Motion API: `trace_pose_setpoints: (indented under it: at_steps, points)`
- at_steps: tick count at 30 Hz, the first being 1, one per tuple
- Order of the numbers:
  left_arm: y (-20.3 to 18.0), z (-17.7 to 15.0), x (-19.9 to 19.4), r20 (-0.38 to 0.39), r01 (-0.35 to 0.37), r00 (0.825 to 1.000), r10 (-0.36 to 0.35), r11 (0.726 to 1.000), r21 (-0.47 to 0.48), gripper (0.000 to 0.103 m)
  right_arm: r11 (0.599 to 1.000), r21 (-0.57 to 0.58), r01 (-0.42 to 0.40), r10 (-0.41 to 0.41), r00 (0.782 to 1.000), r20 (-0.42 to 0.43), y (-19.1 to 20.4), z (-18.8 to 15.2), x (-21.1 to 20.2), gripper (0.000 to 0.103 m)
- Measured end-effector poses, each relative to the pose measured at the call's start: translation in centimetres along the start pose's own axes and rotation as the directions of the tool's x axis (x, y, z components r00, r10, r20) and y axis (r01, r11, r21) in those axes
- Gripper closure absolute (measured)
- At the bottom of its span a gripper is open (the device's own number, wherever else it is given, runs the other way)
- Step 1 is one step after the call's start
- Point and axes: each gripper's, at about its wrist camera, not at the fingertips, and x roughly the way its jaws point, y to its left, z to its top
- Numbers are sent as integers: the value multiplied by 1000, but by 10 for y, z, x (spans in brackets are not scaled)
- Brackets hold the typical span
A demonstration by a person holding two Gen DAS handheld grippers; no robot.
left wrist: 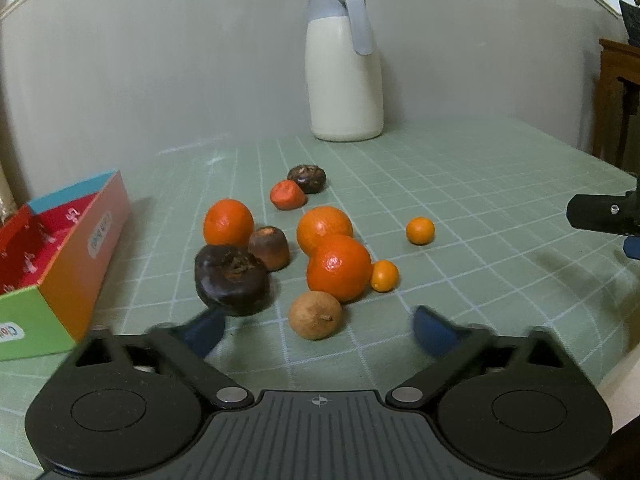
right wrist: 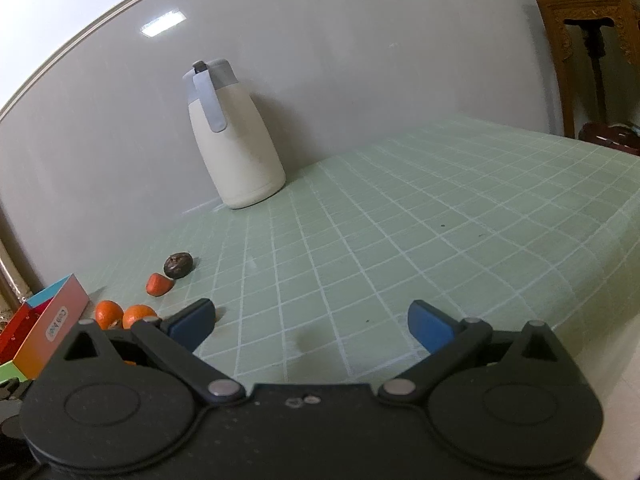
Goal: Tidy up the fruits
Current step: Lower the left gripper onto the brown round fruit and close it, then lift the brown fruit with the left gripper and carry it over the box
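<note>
Left gripper [left wrist: 316, 330]: jaws spread wide, nothing between them, low over the worktop [left wrist: 500, 208] and aimed at the loose fruit. The spread is ample for any piece in the pile, so I judge it set up for a first pick.

Nearest the left gripper: a tan round fruit [left wrist: 315, 315], lying just ahead of the gap between the fingers; probably the easiest target. Left of it, a large dark fruit [left wrist: 231, 280], close against the left finger's blue pad. Behind these, a cluster: three oranges [left wrist: 339, 267], the front two touching; a brown fruit [left wrist: 269, 248] wedged beside the dark one; two kumquats [left wrist: 384, 275], one against the front orange, one apart to the right. Farther back, a red-orange piece [left wrist: 287, 195] touching a second dark fruit [left wrist: 307, 178].

Colourful open box [left wrist: 72, 264] at the left, beside the pile; likely the destination, hence the fruit's closeness to it. No fruit visible inside yet.

Right gripper [right wrist: 312, 326]: also open and empty, held off to the right over bare worktop, seemingly parked clear.

Farthest: white thermos jug [left wrist: 344, 68] upright against the wall.
</note>
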Motion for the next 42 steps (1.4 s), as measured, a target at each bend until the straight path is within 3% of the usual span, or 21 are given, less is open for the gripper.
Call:
trace_pose_setpoints:
  at_steps: [7, 11, 19, 32, 37, 42]
  points:
    - [2, 0, 1, 6, 40, 999, -40, 999, -35, 34, 1000, 1, -1, 1, 1000, -6, -1, 0, 3, 0]
    - [-1, -2, -1, 18, 37, 999, -36, 999, -21, 38, 1000, 5, -3, 3, 1000, -9, -1, 0, 3, 0]
    - [2, -2, -1, 18, 82, 996, -82, 996, -46, 71, 1000, 0, -7, 7, 1000, -15, 0, -1, 5, 0]
    - [9, -2, -12, 60, 51, 997, -48, 998, -41, 75, 1000, -5, -25, 25, 999, -29, 5, -2, 6, 0]
    - [22, 7, -27, 117, -14, 993, 17, 1000, -25, 75, 999, -18, -42, 41, 999, -33, 12, -3, 7, 0]
    - [57, 20, -35, 169, -148, 974, 152, 988, -39, 75, 998, -29, -62, 61, 997, -42, 23, -4, 10, 0]
